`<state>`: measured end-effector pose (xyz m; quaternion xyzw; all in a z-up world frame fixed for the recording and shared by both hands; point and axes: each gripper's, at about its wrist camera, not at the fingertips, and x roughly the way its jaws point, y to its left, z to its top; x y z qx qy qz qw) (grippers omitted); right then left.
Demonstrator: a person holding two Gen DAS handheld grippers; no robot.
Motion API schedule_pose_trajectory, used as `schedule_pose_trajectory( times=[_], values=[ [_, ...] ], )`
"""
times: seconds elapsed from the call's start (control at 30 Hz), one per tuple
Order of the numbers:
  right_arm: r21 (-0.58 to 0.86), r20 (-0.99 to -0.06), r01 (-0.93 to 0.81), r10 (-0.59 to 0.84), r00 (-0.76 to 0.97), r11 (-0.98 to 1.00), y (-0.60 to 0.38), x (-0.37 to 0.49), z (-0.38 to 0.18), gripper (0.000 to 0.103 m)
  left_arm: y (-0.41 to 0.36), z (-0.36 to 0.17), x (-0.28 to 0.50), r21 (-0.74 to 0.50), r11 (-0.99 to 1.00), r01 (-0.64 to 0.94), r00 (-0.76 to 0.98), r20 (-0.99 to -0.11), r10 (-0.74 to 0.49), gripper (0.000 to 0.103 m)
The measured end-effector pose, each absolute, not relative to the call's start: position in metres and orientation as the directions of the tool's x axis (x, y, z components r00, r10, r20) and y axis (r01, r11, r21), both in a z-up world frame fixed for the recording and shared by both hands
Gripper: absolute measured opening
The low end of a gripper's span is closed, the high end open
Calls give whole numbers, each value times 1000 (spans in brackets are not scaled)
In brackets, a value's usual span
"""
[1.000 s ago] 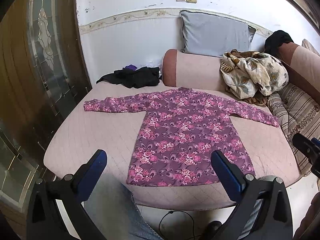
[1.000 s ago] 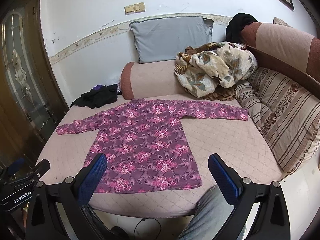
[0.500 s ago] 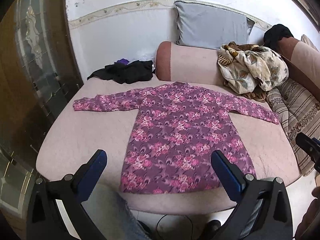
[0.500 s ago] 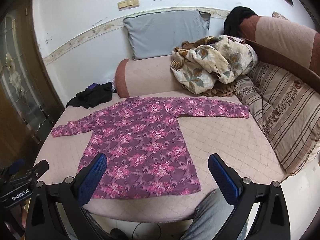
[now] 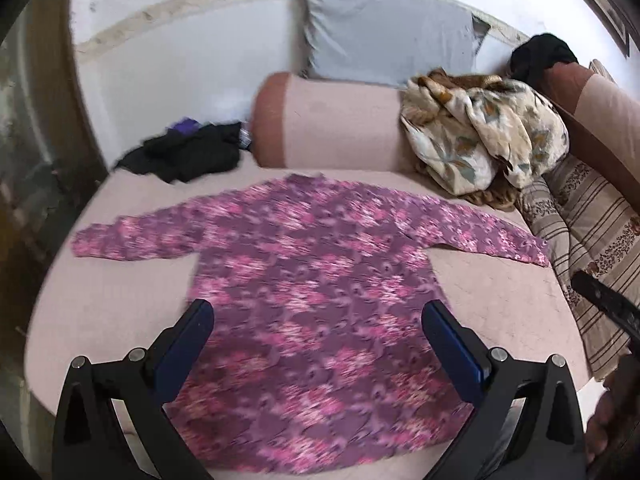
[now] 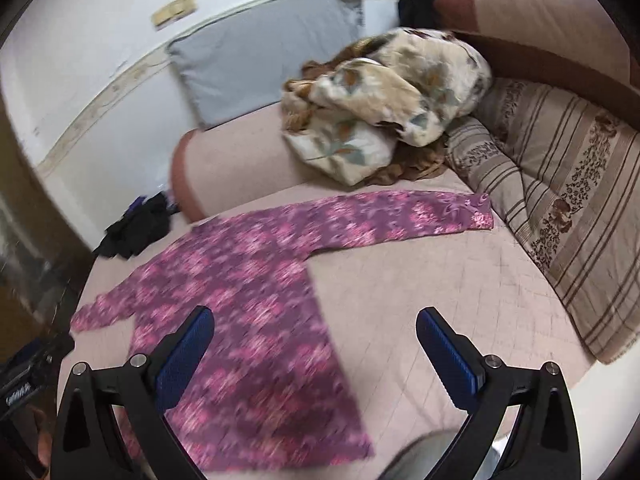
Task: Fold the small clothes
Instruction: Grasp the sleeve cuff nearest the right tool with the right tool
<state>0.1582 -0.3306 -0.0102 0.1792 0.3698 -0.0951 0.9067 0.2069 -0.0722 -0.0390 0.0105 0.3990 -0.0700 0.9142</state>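
Purple floral top [image 5: 312, 280] flat on bed [image 5: 112, 304], sleeves spread; left tool [image 5: 318, 320] and right tool [image 6: 314, 324] both wide open, empty.

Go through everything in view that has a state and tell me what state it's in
Purple floral top: spread flat, sleeves out, unfolded.
Left gripper: open, empty.
Right gripper: open, empty.
Floral blanket: crumpled heap.
Black clothes: bunched, unfolded.
Grey pillow: propped upright against wall.

Pink sofa [image 5: 120, 300], white wall [image 5: 168, 32]
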Motion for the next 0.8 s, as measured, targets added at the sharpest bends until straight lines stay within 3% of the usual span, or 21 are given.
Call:
schedule_pose_trajectory(
  times=[0.17, 0.23, 0.3, 0.47, 0.57, 0.7, 0.77, 0.8],
  values=[
    [340, -738, 395, -18, 674, 853, -408, 211, -58, 95, -96, -90, 253, -157, 975, 155, 584, -782, -219, 103],
    [370, -759, 458, -22, 651, 808, -446, 233, -85, 82, -105, -109, 271, -207, 968, 141, 542, -802, -251, 103],
    [383, -786, 529, -33, 617, 757, -482, 251, -111, 75, -118, -125, 288, -248, 958, 145, 504, -814, -287, 103],
    [462, -831, 689, 2, 556, 559, -575, 281, -183, 70, -159, -154, 314, -281, 940, 196, 428, -838, -339, 103],
    [410, -863, 738, -33, 503, 536, -608, 300, -211, 65, -172, -158, 316, -283, 932, 225, 412, -840, -354, 103],
    [457, -831, 746, -67, 552, 485, -636, 317, -223, 63, -175, -159, 316, -281, 930, 238, 406, -841, -358, 103],
    [381, -848, 754, -123, 516, 535, -638, 335, -223, 45, -170, -159, 315, -284, 930, 231, 405, -842, -358, 103],
    [337, -856, 758, -154, 494, 558, -637, 342, -222, 28, -166, -159, 314, -282, 932, 227, 407, -842, -354, 103]
  ],
)
